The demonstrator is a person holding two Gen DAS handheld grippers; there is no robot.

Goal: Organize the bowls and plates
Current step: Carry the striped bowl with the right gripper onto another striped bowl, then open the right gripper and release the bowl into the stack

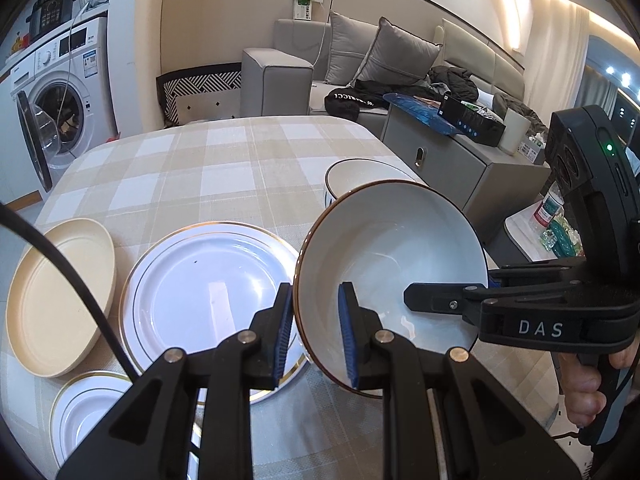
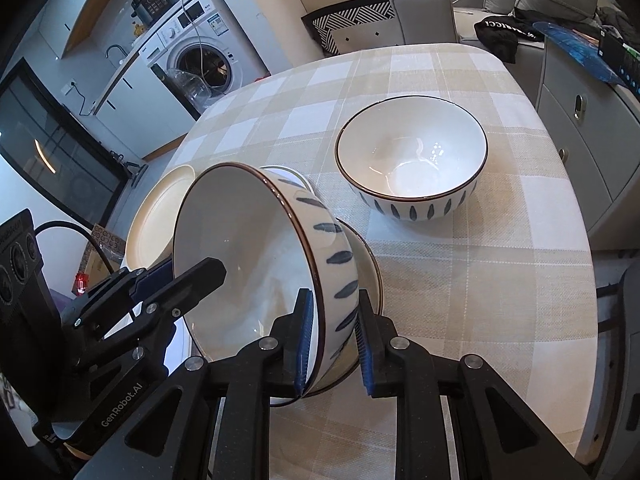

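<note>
You clamp both the left gripper (image 1: 316, 332) and right gripper (image 2: 332, 340) on the tilted bowl's (image 2: 256, 264) rim, steadying it for stacking above the desk (image 2: 460, 280).

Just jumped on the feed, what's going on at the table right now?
A person is working two handheld grippers, and both are clamped on the rim of one patterned bowl, held tilted above the checked table. The left gripper pinches one side of the rim, the right gripper the other. A second matching bowl sits upright on the table farther back. A gold-rimmed white plate, a beige plate and a smaller white plate lie separately, unstacked.
</note>
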